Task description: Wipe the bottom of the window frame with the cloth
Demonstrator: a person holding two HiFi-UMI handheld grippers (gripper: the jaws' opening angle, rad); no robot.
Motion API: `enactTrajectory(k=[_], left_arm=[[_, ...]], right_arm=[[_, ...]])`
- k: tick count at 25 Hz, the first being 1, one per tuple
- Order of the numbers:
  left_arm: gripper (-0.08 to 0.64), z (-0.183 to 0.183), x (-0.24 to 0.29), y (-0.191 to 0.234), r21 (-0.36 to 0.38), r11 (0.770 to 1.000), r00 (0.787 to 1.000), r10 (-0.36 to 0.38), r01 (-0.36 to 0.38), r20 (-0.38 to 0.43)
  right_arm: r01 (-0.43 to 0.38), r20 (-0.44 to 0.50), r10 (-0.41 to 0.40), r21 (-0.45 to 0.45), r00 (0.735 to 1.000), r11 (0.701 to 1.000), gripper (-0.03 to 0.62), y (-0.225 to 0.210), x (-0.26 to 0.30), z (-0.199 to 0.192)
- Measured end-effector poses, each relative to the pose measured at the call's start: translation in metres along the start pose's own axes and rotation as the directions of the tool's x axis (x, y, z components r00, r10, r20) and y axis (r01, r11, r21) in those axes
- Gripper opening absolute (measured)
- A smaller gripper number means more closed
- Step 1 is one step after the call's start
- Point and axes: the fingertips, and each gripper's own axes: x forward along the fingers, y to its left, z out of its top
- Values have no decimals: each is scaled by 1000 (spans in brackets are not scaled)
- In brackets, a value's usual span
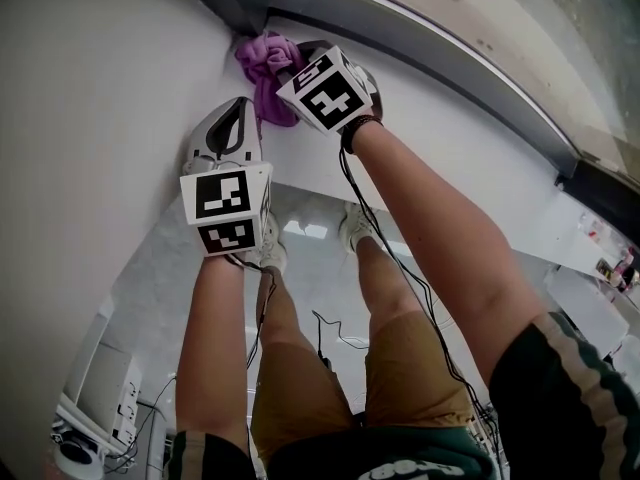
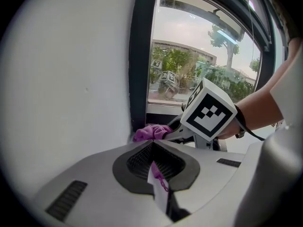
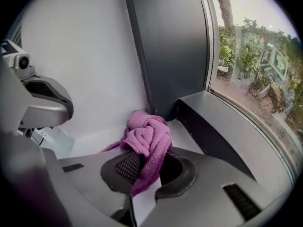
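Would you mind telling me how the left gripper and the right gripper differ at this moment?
The right gripper has its jaws shut on the purple cloth. The left gripper has its jaws together, short of the cloth. The right gripper reaches into the corner of the window frame, while the left gripper sits farther back beside the white wall. Both point toward that corner.

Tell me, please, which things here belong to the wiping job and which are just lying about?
For the job: purple cloth; right gripper, shut on it; bottom of window frame.
Not part of it: left gripper, shut; floor cable; white unit on floor.
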Motion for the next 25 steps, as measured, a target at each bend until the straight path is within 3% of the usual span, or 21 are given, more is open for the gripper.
enactTrajectory(k=[3,9,14,17,25], left_arm=[[7,2,-2,-2,-16,1000,1000,-24,24,8],[6,12,-3,-12,81,992,995,-102,100,16],[7,10,-8,-17,133,982,990,-139,137,7],[7,13,0,-15,164,978,992,-129,127,-2],[6,11,9,-23,156,984,996,-83,84,-19]], right_arm=[[7,-8,-7,0,1000,1000,72,-1,2,0],[72,-48,-72,-8,996,997,74,-10,-1,-1],[49,-26,-49,24,998,998,74,-4,-4,-11],[73,-10,-73,28,997,997,74,-18,-8,-13],[87,7,-88,37,996,995,74,-31,-31,-31]])
